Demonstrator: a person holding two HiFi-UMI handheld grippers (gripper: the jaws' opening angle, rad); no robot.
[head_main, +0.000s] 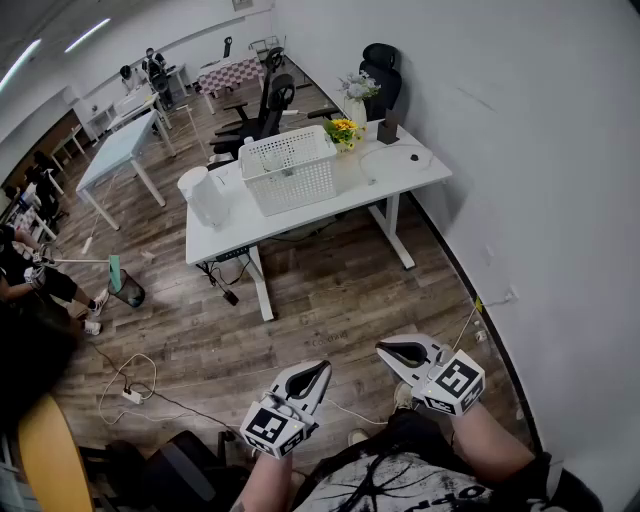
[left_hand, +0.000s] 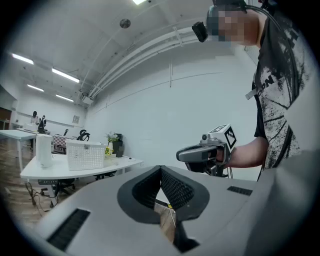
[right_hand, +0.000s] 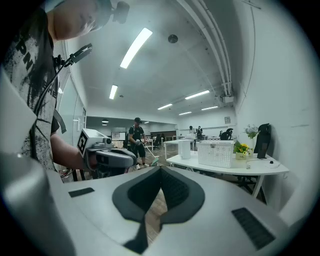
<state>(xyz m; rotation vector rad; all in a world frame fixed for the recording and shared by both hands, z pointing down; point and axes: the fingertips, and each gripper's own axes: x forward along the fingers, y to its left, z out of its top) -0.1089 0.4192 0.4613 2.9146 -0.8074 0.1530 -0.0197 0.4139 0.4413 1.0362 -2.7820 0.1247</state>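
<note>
Over the wood floor (head_main: 330, 300), left gripper (head_main: 322, 370) and right gripper (head_main: 387, 350) hang side by side, both clenched on nothing, noses aimed forward at the white desk (head_main: 420, 172), which lies crosswise, well apart

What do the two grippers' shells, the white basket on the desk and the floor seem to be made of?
Left gripper and right gripper: probably matte grey moulded plastic, judging by the smooth one-piece shells. The jaws are lined with dark ribbed pads, perhaps rubber.
Basket: likely white plastic, with a regular grid of small holes.
Floor: wood or wood-look laminate, in brown planks with visible grain.
</note>
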